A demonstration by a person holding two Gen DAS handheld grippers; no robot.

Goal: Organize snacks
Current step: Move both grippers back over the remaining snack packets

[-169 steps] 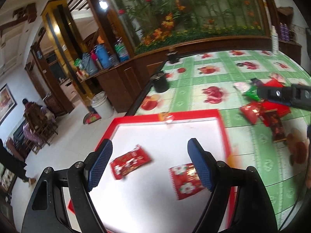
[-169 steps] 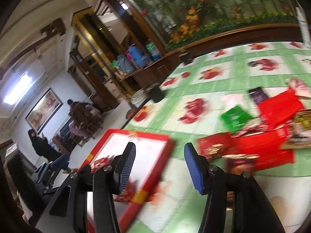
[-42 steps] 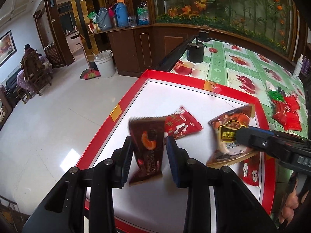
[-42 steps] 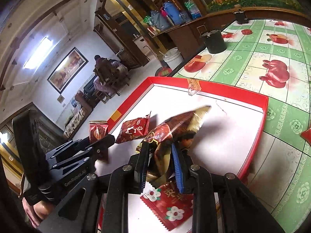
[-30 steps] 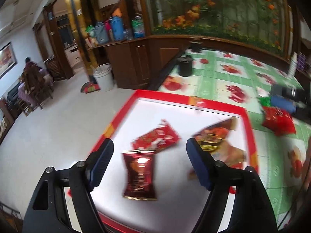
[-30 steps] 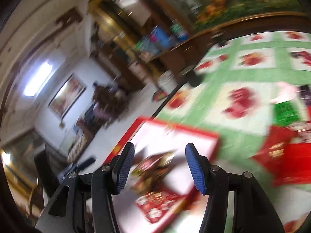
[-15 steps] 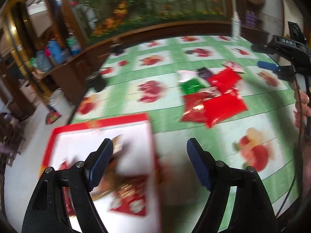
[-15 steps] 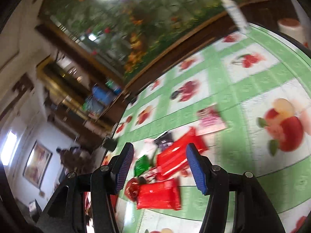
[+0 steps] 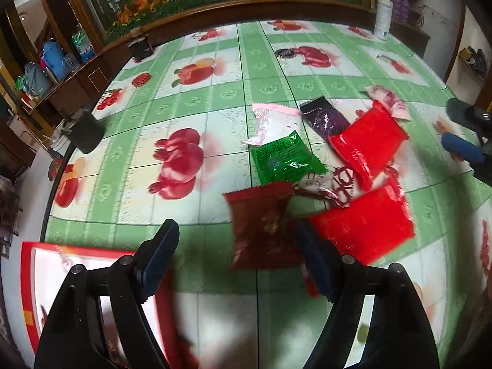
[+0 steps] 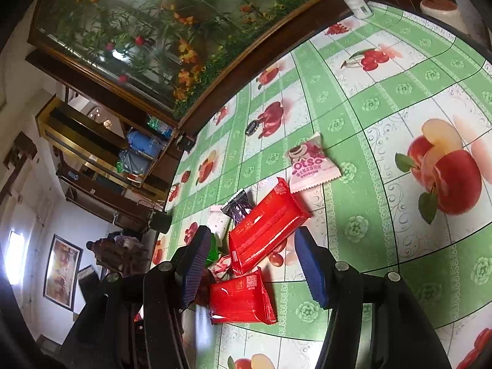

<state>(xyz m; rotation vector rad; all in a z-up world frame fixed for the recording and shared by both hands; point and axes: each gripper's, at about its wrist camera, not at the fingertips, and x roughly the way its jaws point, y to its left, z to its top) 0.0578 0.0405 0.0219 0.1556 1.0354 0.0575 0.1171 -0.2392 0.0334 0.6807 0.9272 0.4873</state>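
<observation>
A pile of snack packets lies on the green fruit-print tablecloth. My left gripper (image 9: 236, 255) hangs open over a dark red packet (image 9: 261, 227), which sits between the fingers close to the right one. Beyond it lie a green packet (image 9: 283, 156), two bright red packets (image 9: 369, 144) (image 9: 366, 230) and a purple one (image 9: 326, 117). My right gripper (image 10: 252, 252) is open, with a long red packet (image 10: 264, 224) between its fingers untouched. A second red packet (image 10: 240, 295) lies lower down, and a pink packet (image 10: 310, 163) farther off. The red-rimmed white tray (image 9: 27, 276) is at lower left.
A black cup (image 9: 86, 132) stands near the table's left edge. A white bottle (image 9: 382, 18) stands at the far right, and a small black lid (image 9: 284, 53) lies mid-table. The right gripper's blue pad (image 9: 461, 150) shows at the right edge. A person sits in the far room (image 10: 120, 252).
Both grippers let go of their packets in the tray, then swung right from the tray to the snack pile. Both now sit lower, over packets on the tablecloth.
</observation>
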